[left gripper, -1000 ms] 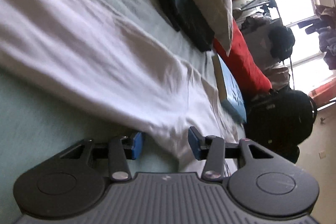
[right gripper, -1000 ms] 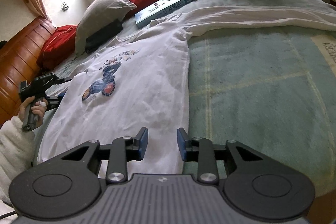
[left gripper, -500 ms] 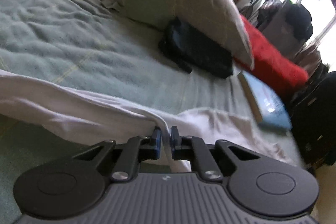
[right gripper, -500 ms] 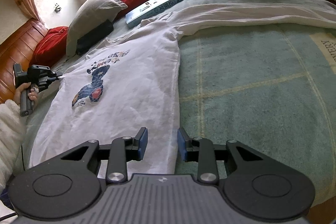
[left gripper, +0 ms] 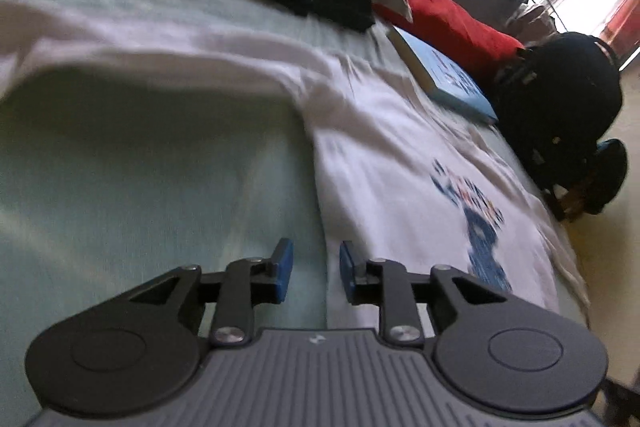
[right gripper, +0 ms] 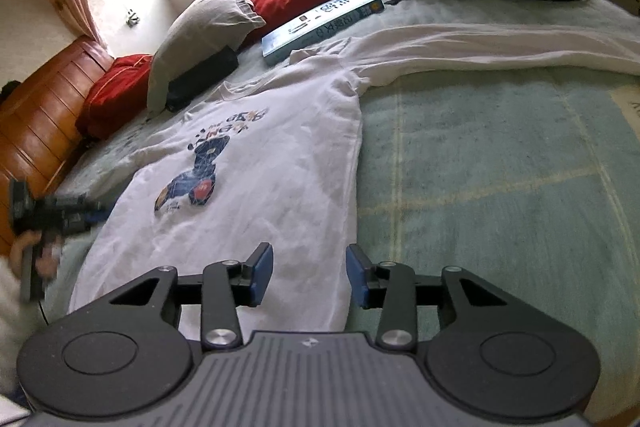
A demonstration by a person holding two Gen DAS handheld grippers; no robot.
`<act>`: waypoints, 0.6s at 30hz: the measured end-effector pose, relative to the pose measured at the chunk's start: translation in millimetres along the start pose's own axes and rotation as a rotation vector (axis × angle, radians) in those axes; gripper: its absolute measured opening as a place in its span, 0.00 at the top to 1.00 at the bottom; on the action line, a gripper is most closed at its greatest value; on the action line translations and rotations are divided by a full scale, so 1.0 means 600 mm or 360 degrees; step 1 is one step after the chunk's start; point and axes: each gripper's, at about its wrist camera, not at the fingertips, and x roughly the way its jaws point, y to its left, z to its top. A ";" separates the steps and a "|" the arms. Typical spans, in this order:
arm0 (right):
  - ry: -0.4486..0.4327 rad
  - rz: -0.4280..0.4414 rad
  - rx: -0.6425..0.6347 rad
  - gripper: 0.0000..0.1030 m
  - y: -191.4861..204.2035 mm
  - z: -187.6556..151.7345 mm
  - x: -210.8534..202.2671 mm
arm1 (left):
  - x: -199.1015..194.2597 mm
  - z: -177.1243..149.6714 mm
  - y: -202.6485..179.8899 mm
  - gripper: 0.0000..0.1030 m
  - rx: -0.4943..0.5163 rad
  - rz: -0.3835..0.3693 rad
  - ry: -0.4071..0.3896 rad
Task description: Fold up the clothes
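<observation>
Shirt flat on bed, hem beneath right tool, jaws apart

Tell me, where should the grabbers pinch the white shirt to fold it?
Probably the two bottom corners of the shirt, one per gripper. It lies flat, picture up, its hem nearest both grippers, so that edge is easiest to reach. The right gripper hangs open over the hem's right corner and could pinch it from the near side. The left gripper, jaws just opening and empty, is by the shirt's other side edge.
</observation>
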 end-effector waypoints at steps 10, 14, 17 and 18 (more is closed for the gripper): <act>0.0024 0.0071 0.0162 0.55 -0.055 0.052 0.073 | 0.006 -0.024 -0.011 0.71 -0.0006 -0.0105 0.0015; -0.0003 0.0062 0.0106 0.54 -0.042 0.046 0.080 | 0.023 -0.020 -0.019 0.73 0.0018 -0.0149 0.0030; -0.0025 0.0092 0.0154 0.55 -0.051 0.042 0.079 | 0.030 -0.017 -0.014 0.74 -0.0044 -0.0180 0.0032; -0.0032 0.0100 0.0169 0.55 -0.054 0.042 0.079 | 0.032 -0.016 -0.015 0.76 -0.0056 -0.0177 0.0029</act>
